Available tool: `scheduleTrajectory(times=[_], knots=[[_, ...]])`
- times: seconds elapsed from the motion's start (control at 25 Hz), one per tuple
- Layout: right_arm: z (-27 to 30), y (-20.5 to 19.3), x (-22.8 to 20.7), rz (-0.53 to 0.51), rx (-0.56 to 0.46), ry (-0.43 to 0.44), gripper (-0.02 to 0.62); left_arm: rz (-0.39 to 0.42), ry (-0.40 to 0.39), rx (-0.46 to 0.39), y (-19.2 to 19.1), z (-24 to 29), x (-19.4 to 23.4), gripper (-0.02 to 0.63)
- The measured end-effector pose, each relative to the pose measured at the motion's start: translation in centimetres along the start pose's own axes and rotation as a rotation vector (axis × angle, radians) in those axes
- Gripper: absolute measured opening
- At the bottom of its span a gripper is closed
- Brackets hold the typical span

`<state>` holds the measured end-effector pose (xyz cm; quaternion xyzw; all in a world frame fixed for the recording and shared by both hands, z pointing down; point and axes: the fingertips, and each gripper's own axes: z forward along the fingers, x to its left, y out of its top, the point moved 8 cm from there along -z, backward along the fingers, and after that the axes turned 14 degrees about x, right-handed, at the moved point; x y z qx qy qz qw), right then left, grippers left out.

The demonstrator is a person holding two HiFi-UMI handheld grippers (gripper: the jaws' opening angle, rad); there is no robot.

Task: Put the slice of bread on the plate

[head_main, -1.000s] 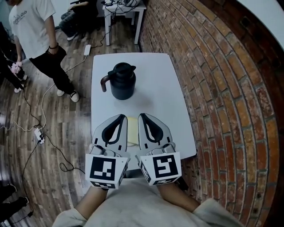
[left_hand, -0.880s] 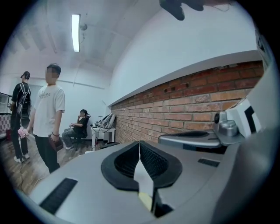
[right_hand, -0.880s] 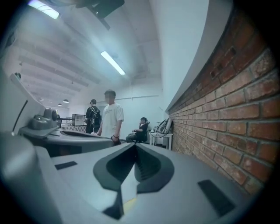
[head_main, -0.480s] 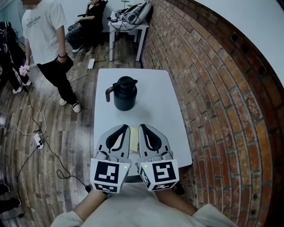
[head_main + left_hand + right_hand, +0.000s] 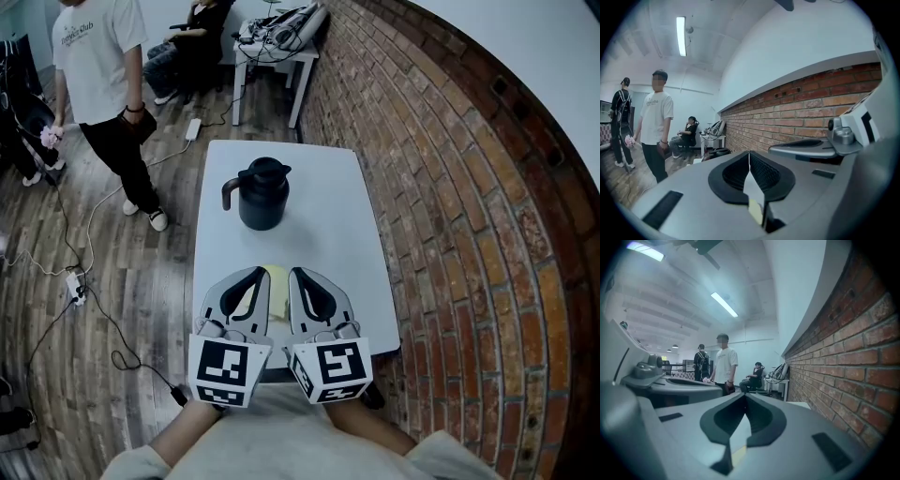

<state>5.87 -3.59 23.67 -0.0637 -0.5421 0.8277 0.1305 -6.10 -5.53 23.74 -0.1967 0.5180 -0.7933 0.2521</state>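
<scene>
My left gripper (image 5: pixel 256 273) and right gripper (image 5: pixel 295 273) hang side by side over the near end of the white table (image 5: pixel 328 206), both pointing away from me. In each gripper view the jaws are together, tips meeting, with nothing clamped between them. Between the two grippers a pale yellow piece (image 5: pixel 278 286) lies flat on the table. The grippers cover most of it, so only a narrow strip shows from above, and each gripper view shows just a sliver of it through the gap low between the jaws. I cannot tell whether it is the slice of bread or the plate. Well beyond it a black jug (image 5: pixel 261 194) stands upright on the table, handle to the left. A brick wall (image 5: pixel 450 187) runs along the right. A person (image 5: pixel 94 66) stands on the floor to the left, the head cut off by the frame.
</scene>
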Motion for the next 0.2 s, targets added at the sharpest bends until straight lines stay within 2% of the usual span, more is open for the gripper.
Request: scheduleTrajectory(times=[0.2], knots=[[0.68,-0.47,-0.34,-0.008,0.009,0.016,0.006,-0.005,0.006,0.001,-0.24,0.81,-0.08,0.014]])
